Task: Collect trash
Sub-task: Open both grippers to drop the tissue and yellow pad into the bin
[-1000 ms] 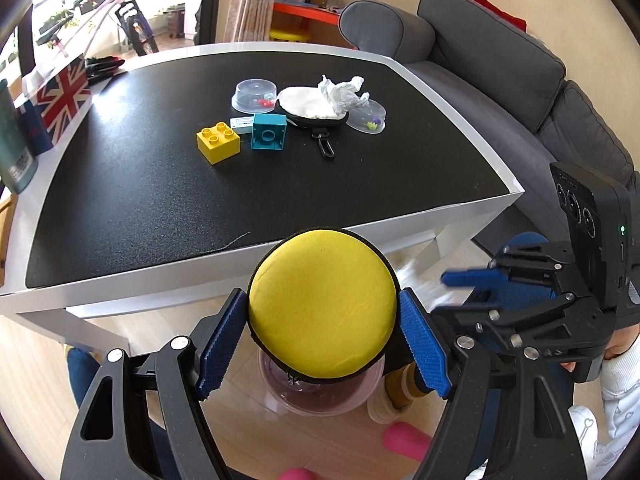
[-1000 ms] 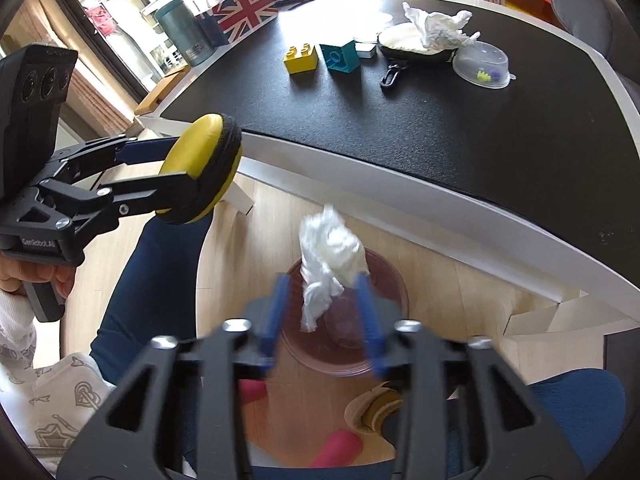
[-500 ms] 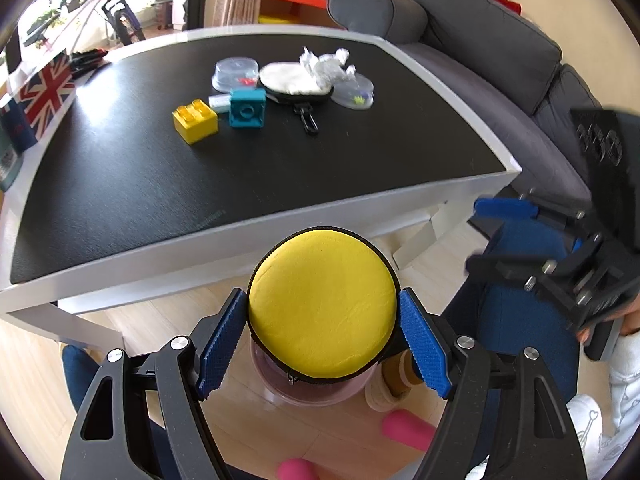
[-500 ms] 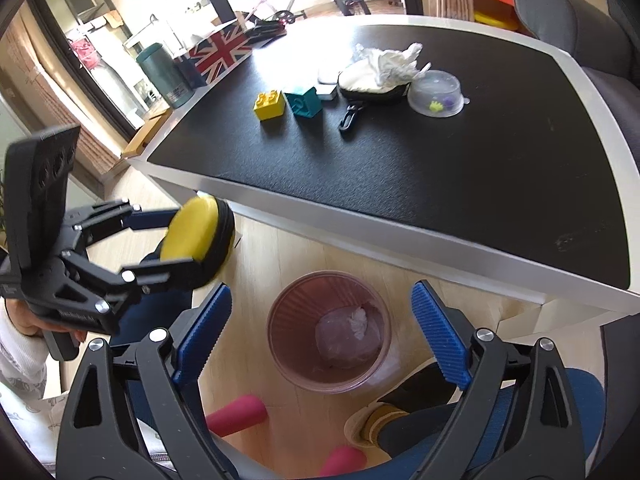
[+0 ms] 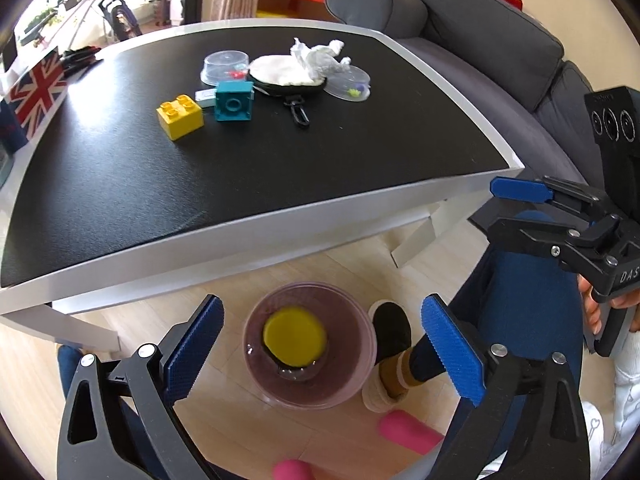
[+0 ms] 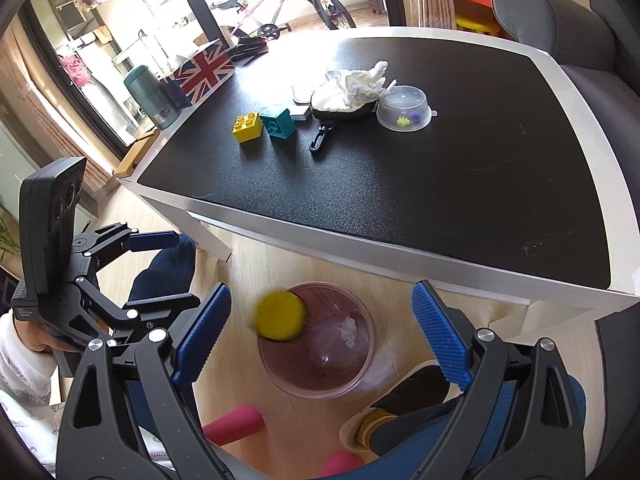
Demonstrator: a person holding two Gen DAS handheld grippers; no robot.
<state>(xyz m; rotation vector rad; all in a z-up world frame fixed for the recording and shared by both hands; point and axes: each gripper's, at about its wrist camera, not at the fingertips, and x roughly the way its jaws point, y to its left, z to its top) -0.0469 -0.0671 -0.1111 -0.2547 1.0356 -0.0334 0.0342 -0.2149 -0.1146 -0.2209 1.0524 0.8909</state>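
Note:
A pink trash bin [image 5: 310, 388] stands on the floor under the table's near edge; it also shows in the right wrist view [image 6: 320, 376]. A yellow round pouch [image 5: 294, 334] is dropping into it, blurred at the bin's rim in the right wrist view [image 6: 280, 314]. A crumpled tissue [image 6: 348, 328] lies inside the bin. My left gripper [image 5: 320, 348] is open and empty above the bin. My right gripper [image 6: 320, 332] is open and empty above the bin too. More crumpled tissue [image 5: 318, 54] lies on a white pouch [image 5: 280, 72] on the table.
The black table [image 5: 120, 184] holds a yellow brick [image 5: 180, 116], a teal brick [image 5: 234, 101], two clear plastic lids [image 5: 222, 67] and a Union Jack box [image 5: 36, 88]. A grey sofa [image 5: 480, 40] stands to the right. The person's legs and slippers are beside the bin.
My left gripper opened and let go of the yellow pouch, which falls into the bin. Earlier my right gripper released the tissue into the bin and rose a little.

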